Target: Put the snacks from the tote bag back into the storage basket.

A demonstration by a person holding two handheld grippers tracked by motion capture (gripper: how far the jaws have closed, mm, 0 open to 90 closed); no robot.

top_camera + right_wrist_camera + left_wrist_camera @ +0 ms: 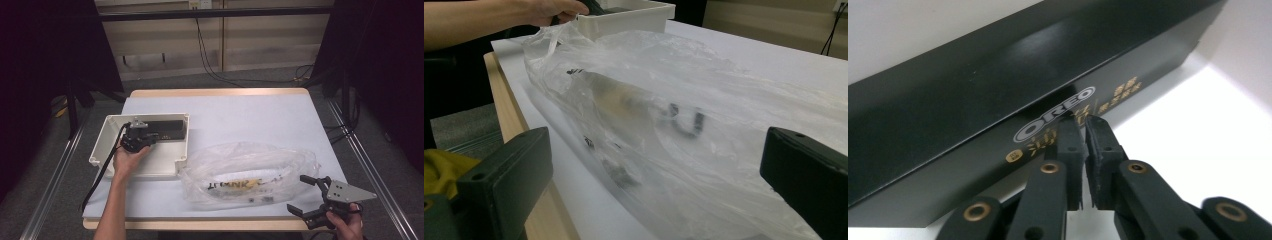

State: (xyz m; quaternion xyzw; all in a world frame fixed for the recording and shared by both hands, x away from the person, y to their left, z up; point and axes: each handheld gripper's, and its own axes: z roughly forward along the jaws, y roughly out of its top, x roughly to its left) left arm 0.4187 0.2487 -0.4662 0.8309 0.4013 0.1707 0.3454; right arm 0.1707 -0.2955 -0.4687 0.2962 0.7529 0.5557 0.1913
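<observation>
On the table [260,107], the crinkly clear bag [250,172] lies at five o'clock from the rigid white bin [107,137] holding the glossy black box [998,75], where the nearly closed, empty left gripper [1083,122] might skid off slick card, the right gripper [305,195] wide open, empty.

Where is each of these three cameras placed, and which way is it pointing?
High view: above the person's side, facing forward and down on the table; both forearms, left gripper and right gripper.
Left gripper view: rides that gripper, faces the black Oreo box; near-shut jaws.
Right gripper view: rides that gripper at the table's near edge, faces the clear plastic bag; wide jaws, other forearm.
Shared: high and right gripper views show bag and white tray.
</observation>
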